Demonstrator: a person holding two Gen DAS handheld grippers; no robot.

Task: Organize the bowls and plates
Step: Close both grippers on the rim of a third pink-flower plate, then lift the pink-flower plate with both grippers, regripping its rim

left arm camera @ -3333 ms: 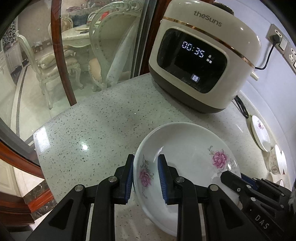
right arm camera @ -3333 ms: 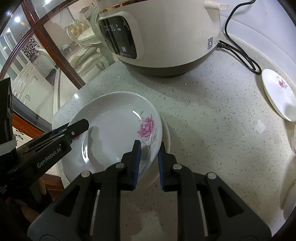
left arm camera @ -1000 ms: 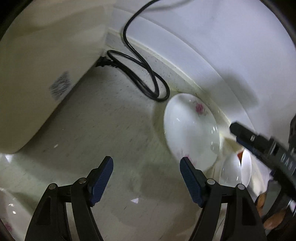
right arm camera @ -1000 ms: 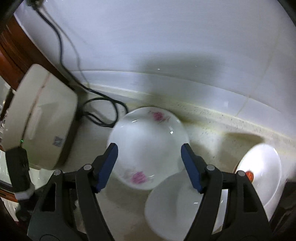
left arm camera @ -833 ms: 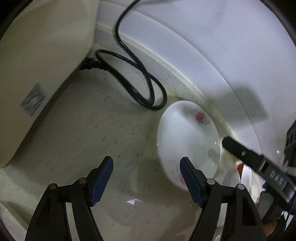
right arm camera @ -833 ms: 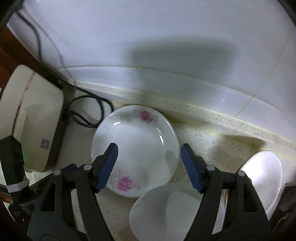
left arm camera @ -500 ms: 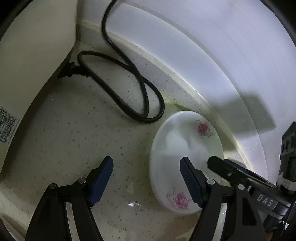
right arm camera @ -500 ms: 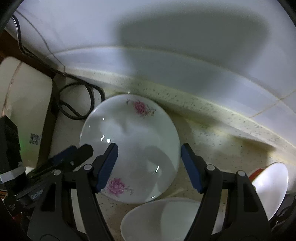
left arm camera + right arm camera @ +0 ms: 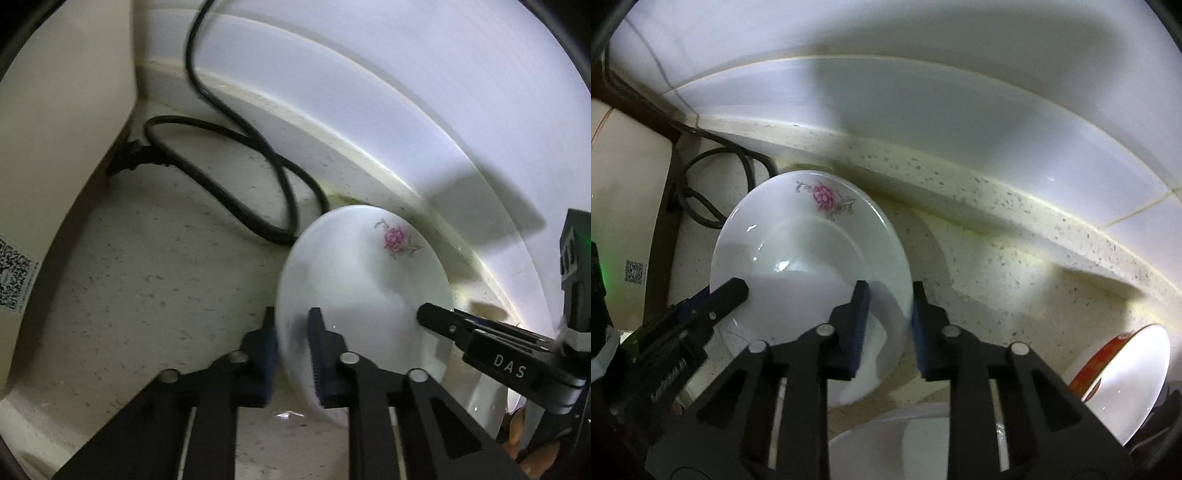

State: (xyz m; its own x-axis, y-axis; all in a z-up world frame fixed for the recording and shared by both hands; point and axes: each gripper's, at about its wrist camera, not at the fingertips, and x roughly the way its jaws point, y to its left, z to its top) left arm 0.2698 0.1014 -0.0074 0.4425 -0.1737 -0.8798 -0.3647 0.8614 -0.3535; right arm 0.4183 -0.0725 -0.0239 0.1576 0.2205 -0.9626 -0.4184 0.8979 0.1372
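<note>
White porcelain, the rose-patterned plate (image 9: 798,254) lies on the speckled countertop (image 9: 147,280) near the tiled wall (image 9: 923,122), beside a black power cord (image 9: 236,192), its opposite rims now pinched by the left gripper (image 9: 291,354) and right gripper (image 9: 886,325), whose jaws have just been closing.

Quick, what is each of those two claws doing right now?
Left gripper: jaws have just closed on the near rim of the white round flower-printed ceramic plate.
Right gripper: jaws have just closed on the same plate's opposite rim.
</note>
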